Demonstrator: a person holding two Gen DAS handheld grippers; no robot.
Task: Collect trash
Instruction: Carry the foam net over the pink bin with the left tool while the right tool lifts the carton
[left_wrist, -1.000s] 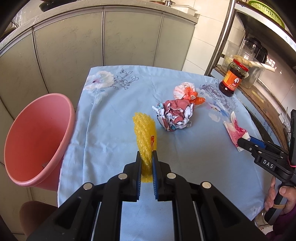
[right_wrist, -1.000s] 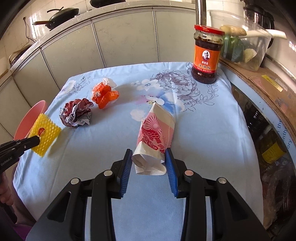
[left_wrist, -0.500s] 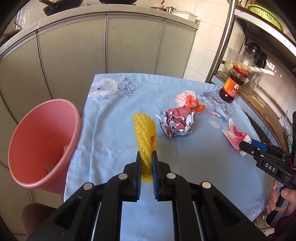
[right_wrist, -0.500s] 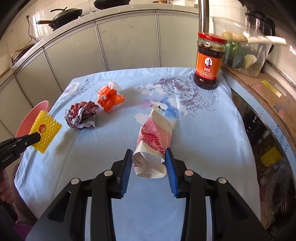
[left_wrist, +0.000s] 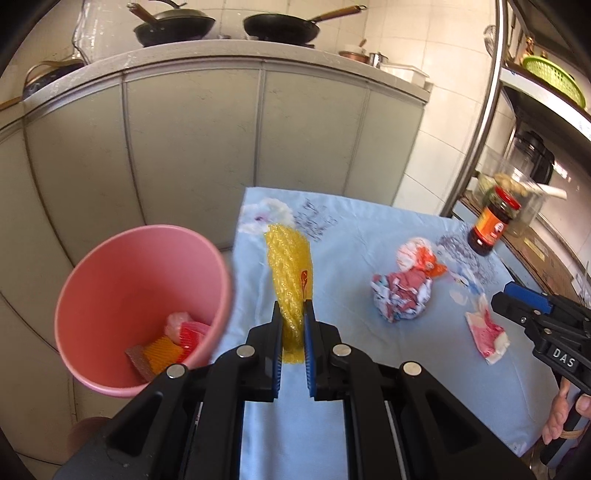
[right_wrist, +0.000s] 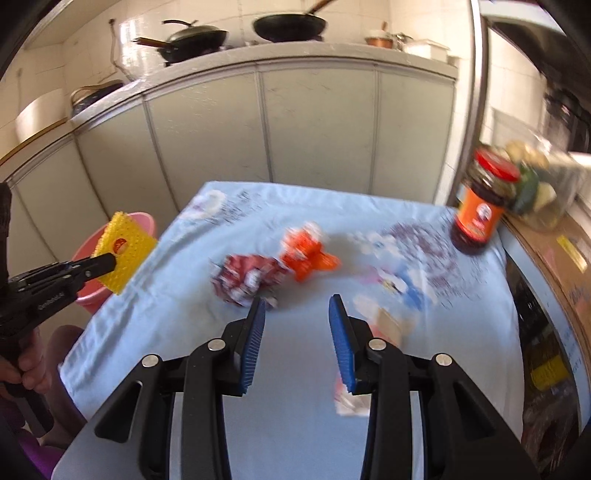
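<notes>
Left wrist view: the left gripper (left_wrist: 291, 325) is clamped on a yellow foam-net sleeve (left_wrist: 290, 273) with a knobbly mesh surface and a small red label. The sleeve is held upright above the blue floral tablecloth (left_wrist: 369, 387), beside the pink plastic bin (left_wrist: 110, 280), which contains trash. A crumpled red-and-white wrapper ball (left_wrist: 400, 295) lies on the cloth.

Right wrist view (blurred): the right gripper (right_wrist: 297, 332) has its jaws apart with nothing between them. A red-and-white paper packet (right_wrist: 347, 400) lies on the cloth, partly hidden behind the right finger. An orange crumpled wrapper (right_wrist: 306, 253) lies farther off.
</notes>
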